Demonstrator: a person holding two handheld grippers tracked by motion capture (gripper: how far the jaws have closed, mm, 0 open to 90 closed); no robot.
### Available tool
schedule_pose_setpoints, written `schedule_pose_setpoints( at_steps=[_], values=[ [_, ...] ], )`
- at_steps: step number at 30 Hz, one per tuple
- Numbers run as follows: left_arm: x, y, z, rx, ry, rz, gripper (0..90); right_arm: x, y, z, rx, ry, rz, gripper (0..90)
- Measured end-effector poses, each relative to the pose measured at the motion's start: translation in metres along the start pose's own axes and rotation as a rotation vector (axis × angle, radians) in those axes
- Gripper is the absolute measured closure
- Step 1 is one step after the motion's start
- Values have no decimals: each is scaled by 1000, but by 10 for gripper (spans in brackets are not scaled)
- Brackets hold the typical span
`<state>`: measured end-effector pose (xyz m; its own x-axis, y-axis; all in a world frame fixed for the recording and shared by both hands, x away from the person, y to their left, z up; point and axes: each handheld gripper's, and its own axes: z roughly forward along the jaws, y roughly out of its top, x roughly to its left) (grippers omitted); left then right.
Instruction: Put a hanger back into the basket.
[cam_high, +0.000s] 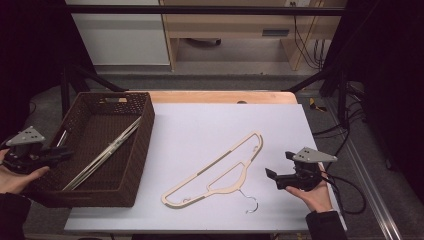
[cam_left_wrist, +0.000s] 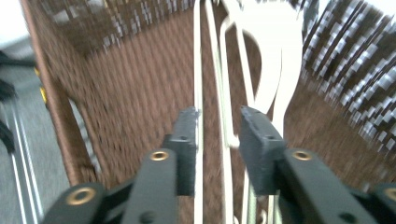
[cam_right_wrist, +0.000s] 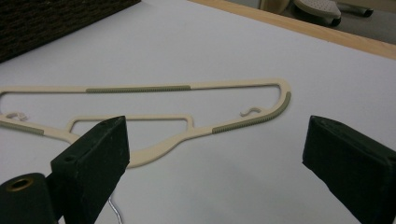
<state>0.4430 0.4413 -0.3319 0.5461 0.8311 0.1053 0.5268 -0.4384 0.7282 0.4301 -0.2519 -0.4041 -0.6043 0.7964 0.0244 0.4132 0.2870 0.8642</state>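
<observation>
I am holding the left gripper (cam_high: 64, 154) at the near left edge of the basket (cam_high: 131, 150), its jaws pointing in over the rim. In the left gripper view the jaws are standing a little apart, pinching nothing. The cream bars of a hanger (cam_left_wrist: 219, 70) are running up between them, but the picture is blurred and I am seeing a gap between each pad and the bars. That hanger (cam_high: 107, 150) is lying inside the basket, slanting from the near left corner toward the far right wall.

The basket is sitting on the left part of the white mat (cam_high: 200, 125), which is covering most of the table (cam_high: 220, 96).

I am keeping the right gripper (cam_high: 280, 167) just above the mat near its right edge, resting in my right hand (cam_high: 315, 195), jaws pointing left. They are spread wide and holding nothing. In the right gripper view I am looking between the two pads at a second hanger (cam_right_wrist: 140, 88), which is lying flat on the mat beyond them and well apart from them.

This second hanger (cam_high: 215, 172) is lying in the middle of the mat, slanting from near left to far right, with its metal hook (cam_high: 250, 202) pointing toward the near edge. It is lying just right of the basket without touching it.
</observation>
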Motion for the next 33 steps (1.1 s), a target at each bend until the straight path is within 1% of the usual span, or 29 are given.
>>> schedule_pose_setpoints(
  at_steps=[2,3,4,5,8,10,11,12,13,14,17,21,24,25,27,28,29,32,33],
  values=[
    [-9,7,-5,-73,-4,-15,591,1,4,0,-2,3,-11,75],
    [-16,12,-8,-100,-14,-10,566,2,6,0,-3,4,-11,75],
    [-20,15,-8,-117,-22,-11,535,4,8,0,-6,6,-19,75],
    [-29,20,-8,-141,-23,-1,517,5,10,0,-7,7,-17,75],
    [-47,29,-5,-173,-39,23,454,9,16,2,-8,18,-36,75],
    [-62,35,-1,-207,-59,34,414,11,19,4,-11,25,-43,75],
    [-70,39,2,-227,-69,33,400,12,21,4,-10,29,-44,75],
    [-77,41,5,-247,-87,35,374,13,23,5,-11,30,-46,74],
    [-84,43,8,-257,-107,35,343,14,25,6,-13,32,-47,74],
    [-90,45,11,-263,-108,39,314,15,26,6,-16,34,-52,74],
    [-114,50,20,-301,-146,55,248,18,30,7,-24,41,-54,74],
    [-141,53,32,-314,-171,84,188,21,33,7,-33,53,-61,74],
    [-157,54,41,-318,-193,94,168,24,36,8,-25,54,-69,75],
    [-163,55,45,-320,-209,98,163,25,36,8,-20,58,-75,77],
    [-173,56,51,-317,-231,103,154,27,39,9,-3,65,-86,82],
    [-177,56,54,-312,-237,109,153,29,41,11,11,68,-103,85],
    [-183,56,59,-304,-255,118,150,31,42,12,25,71,-113,85],
    [-195,56,69,-287,-285,132,143,39,48,17,84,94,-172,86],
    [-200,56,73,-274,-290,148,141,41,49,19,100,99,-186,86]
  ],
)
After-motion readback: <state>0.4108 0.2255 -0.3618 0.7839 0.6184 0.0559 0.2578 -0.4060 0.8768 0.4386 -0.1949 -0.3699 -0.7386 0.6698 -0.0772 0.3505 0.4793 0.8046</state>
